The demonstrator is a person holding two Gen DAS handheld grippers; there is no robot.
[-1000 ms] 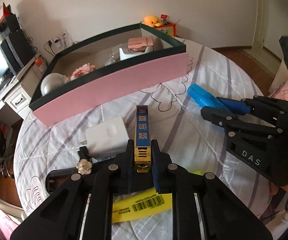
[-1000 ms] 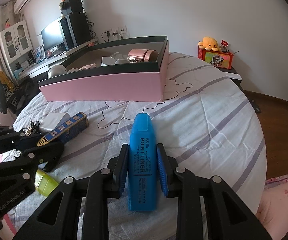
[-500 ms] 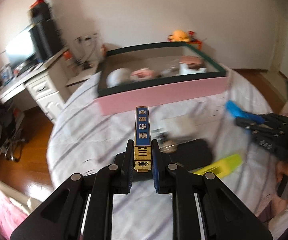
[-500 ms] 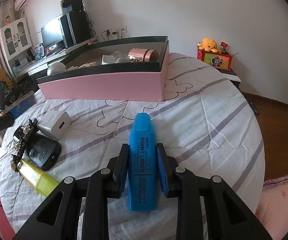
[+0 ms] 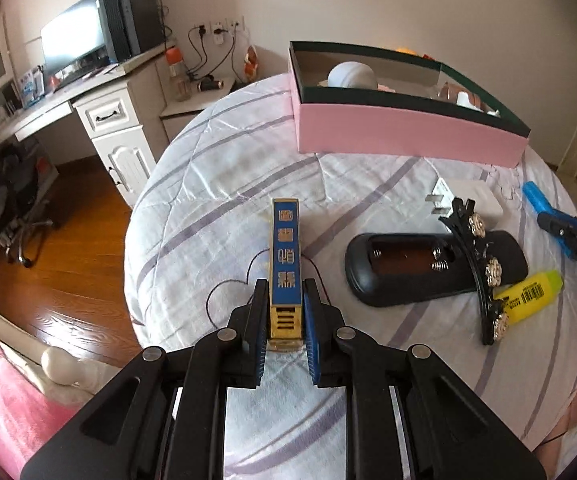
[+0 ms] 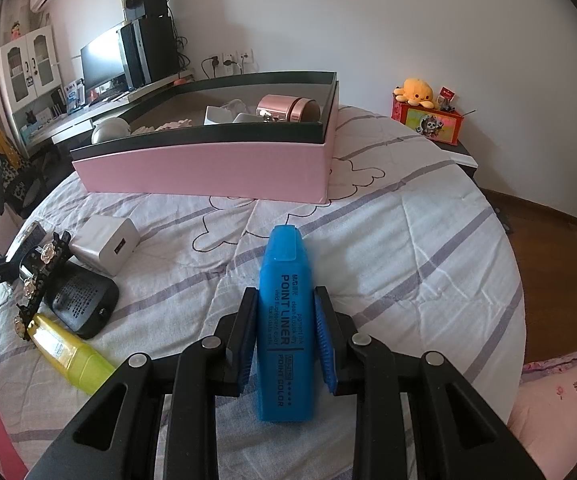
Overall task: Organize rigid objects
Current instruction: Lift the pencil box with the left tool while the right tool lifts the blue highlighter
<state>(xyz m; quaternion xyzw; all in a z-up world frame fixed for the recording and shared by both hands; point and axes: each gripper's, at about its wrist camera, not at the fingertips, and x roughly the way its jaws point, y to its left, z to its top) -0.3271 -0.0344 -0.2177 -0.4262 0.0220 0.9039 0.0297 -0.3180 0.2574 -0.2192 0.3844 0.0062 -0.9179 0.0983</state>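
We work over a round tabletop [image 6: 408, 240] covered in a white cloth with lilac stripes and outlined cartoon figures. Around it we see wooden flooring, a white desk [image 5: 88, 108] carrying a monitor [image 5: 76, 40], and, in the right view, a yellow plush toy [image 6: 414, 90] on a red tin by the wall.

A pink box [image 6: 216, 164] with a dark green rim sits at the far side of the tabletop, holding a rose-gold canister [image 6: 288, 108] lying on its side and some white items.

Our left tongs [image 5: 285, 316] grip a slim blue and gold box [image 5: 285, 264] at its near end; it points straight forward above the cloth. Our right tongs [image 6: 284, 332] are clamped on a blue highlighter [image 6: 285, 320], printed POINT LINER, cap pointing away from us.

Loose on the cloth between the two lie a black remote [image 5: 428, 268], face down with its battery bay open, a black hair clip [image 5: 476, 264] with flower studs resting across it, a yellow highlighter [image 5: 528, 294] touching the clip's end, and a white charger plug [image 6: 106, 242] just beside the remote.
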